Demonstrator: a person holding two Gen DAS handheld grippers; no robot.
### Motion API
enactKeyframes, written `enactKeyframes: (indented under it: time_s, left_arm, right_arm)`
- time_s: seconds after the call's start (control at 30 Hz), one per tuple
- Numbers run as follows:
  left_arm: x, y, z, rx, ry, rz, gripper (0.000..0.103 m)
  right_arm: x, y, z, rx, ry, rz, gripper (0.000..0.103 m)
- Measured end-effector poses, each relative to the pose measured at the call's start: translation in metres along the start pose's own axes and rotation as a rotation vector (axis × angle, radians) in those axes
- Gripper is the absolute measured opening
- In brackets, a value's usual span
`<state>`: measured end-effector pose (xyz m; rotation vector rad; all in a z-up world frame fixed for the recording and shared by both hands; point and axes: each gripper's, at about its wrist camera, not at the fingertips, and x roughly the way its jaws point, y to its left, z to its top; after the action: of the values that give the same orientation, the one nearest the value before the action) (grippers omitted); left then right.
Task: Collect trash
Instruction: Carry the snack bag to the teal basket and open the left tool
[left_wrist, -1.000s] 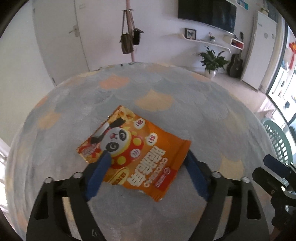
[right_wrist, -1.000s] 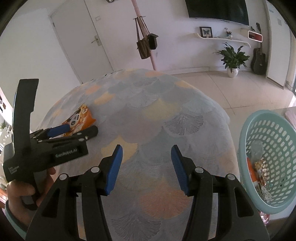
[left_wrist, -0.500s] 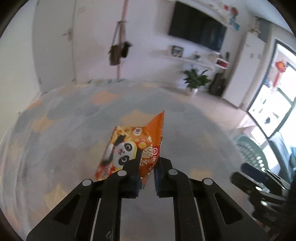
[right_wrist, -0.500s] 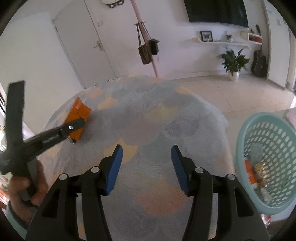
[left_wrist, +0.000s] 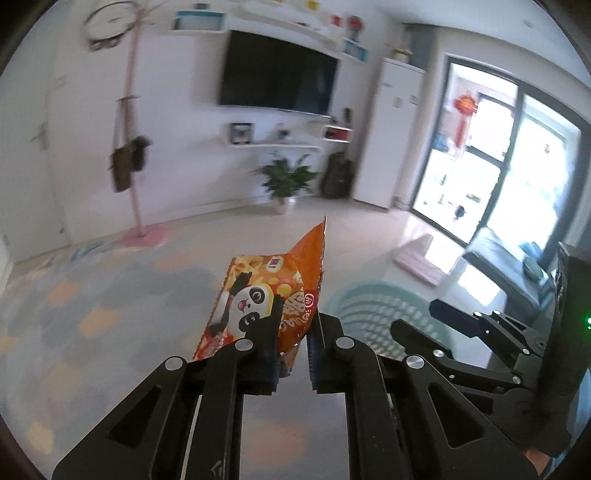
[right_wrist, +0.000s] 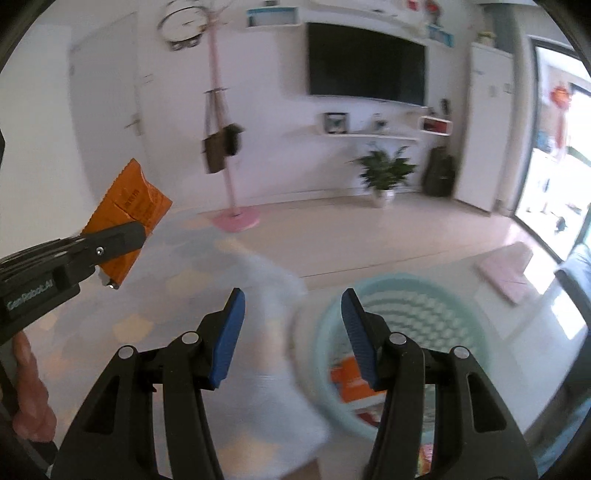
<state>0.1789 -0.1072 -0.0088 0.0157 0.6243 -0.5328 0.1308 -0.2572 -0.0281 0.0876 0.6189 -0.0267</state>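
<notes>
My left gripper (left_wrist: 293, 332) is shut on an orange snack bag with a panda print (left_wrist: 266, 295) and holds it up in the air above the patterned table. From the right wrist view the same bag (right_wrist: 127, 206) hangs in the left gripper (right_wrist: 110, 240) at the far left. My right gripper (right_wrist: 291, 328) is open and empty, above the table edge and the rim of a mint-green plastic basket (right_wrist: 436, 306). The basket (left_wrist: 369, 306) shows to the right of the bag, with orange wrappers (right_wrist: 349, 380) inside it.
The round table with a pastel fan-pattern cloth (left_wrist: 92, 302) lies below. Behind stand a pink coat stand with bags (right_wrist: 225, 155), a wall television (right_wrist: 365, 66), a potted plant (right_wrist: 384, 173) and a pink floor mat (right_wrist: 506, 273). The right gripper's body (left_wrist: 480, 343) is beside the left one.
The left gripper closed on the snack bag, lifted it off the table and swung right toward the basket. The right gripper also turned toward the basket, staying open.
</notes>
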Motion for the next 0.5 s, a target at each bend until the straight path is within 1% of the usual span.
enactKeyframes:
  time_s: [0.17,0.23,0.33,0.5]
  left_arm:
    - [0.036,-0.048,0.002,0.066,0.041,-0.073,0.01]
    - [0.049,-0.059,-0.002,0.078,0.063,-0.093,0.01]
    - [0.075,-0.071,-0.007,0.083,0.116,-0.127,0.01]
    - [0.12,-0.081,-0.02,0.079,0.236,-0.186,0.01]
  right_arm:
    - [-0.001,-0.051,-0.004,0.073,0.014,-0.084,0.051]
    - [0.002,-0.065,-0.008,0.096,0.025,-0.101,0.051]
    - [0.006,-0.09,-0.015,0.136,0.042,-0.139,0.051]
    - [0.019,-0.128,-0.031,0.231,0.092,-0.176,0.051]
